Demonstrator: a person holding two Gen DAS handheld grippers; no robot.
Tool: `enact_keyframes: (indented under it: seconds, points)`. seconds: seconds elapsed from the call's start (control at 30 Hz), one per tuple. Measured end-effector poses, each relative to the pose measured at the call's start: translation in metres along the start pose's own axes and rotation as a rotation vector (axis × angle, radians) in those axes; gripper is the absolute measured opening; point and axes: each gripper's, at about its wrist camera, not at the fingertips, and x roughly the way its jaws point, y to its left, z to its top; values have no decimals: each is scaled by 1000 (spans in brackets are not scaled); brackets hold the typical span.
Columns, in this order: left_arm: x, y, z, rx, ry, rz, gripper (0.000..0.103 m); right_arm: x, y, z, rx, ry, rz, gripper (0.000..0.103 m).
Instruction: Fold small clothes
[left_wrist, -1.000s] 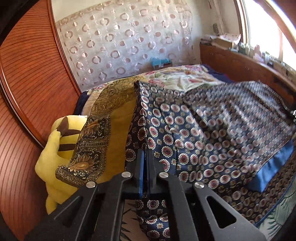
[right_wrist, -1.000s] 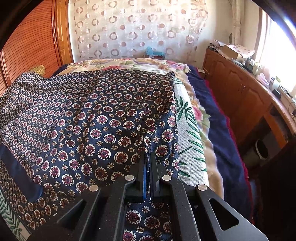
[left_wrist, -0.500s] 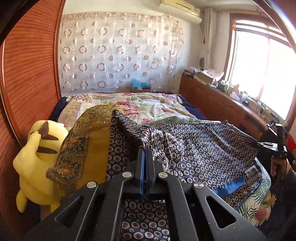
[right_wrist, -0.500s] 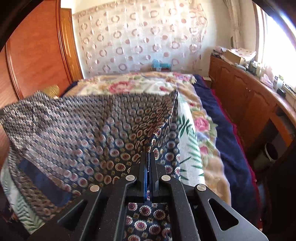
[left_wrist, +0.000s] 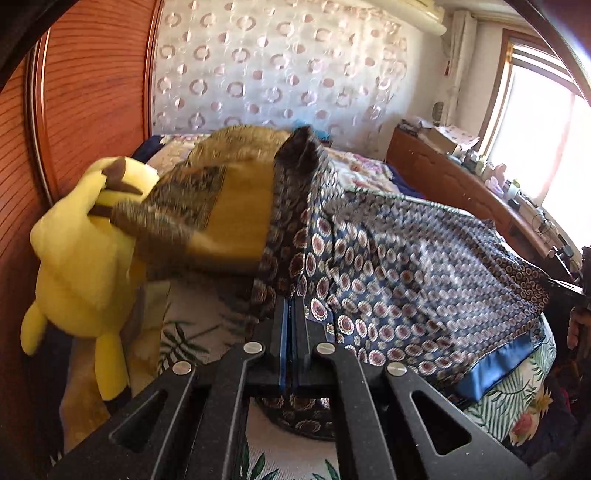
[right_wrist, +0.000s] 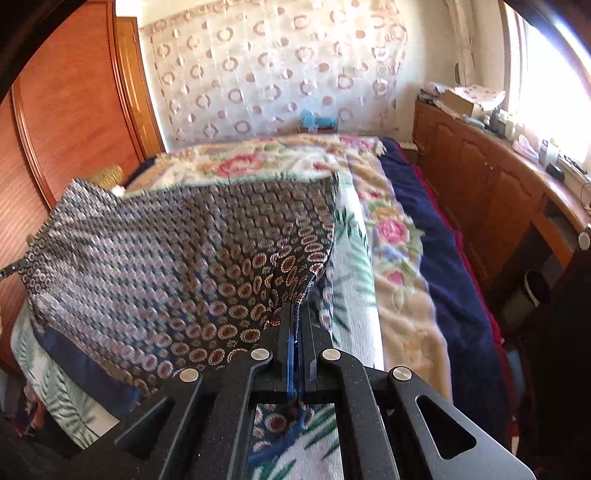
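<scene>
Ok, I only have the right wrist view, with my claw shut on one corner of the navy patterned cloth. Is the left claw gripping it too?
Observer: Yes. The left claw is shut on the navy patterned cloth, with an edge pinched between its fingers.
Operator: Anything beside the cloth on that side?
Observer: A yellow plush toy sits to the left of it, against the wooden panel.
Operator: Is anything lying on the toy?
Observer: A gold-brown scarf is draped over it and runs right up to the navy cloth's raised edge.
</scene>
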Motion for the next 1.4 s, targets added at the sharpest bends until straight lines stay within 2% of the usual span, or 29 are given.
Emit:
enact_keyframes:
  seconds: [0.13,0.33,0.53,0.63,0.7,0.73,0.77,0.9,1.03,1.07,1.13,1.17,1.23,1.4]
  points:
    - [1,-4,-4,15,-5,12,2,15,-2,-7,1,30,-10,1]
    - [-2,-14,-6,60,-15,51,2,18,-2,-11,4,20,-20,1]
    - [-3,-18,-8,83,-20,60,2,-5,4,-10,-1,-21,-46,1]
    - [-4,-18,-8,83,-23,64,2,-18,13,-9,-13,-69,-79,10]
    - [-4,-17,-8,83,-26,68,2,-25,19,-8,-25,-97,-116,27]
    - [-5,-17,-9,83,-26,70,2,-29,22,-8,-31,-111,-130,42]
    - [-5,-17,-9,82,-26,71,2,-32,26,-8,-36,-121,-132,52]
    - [-7,-16,-10,72,-34,75,2,-34,47,-14,-69,-121,-91,54]
    - [-12,-14,-10,49,-53,54,4,-21,79,-24,-117,-103,-14,57]
    - [-13,-13,-9,45,-57,49,8,-17,85,-27,-129,-99,0,58]
    - [-15,-11,-9,34,-70,47,41,-9,97,-31,-149,-90,24,60]
    - [-16,-10,-9,30,-79,46,46,-4,102,-32,-152,-81,36,61]
    - [-15,-7,-9,18,-80,39,66,8,114,-32,-161,-60,71,63]
    - [2,0,-10,3,-42,77,68,30,125,-28,-177,-32,101,66]
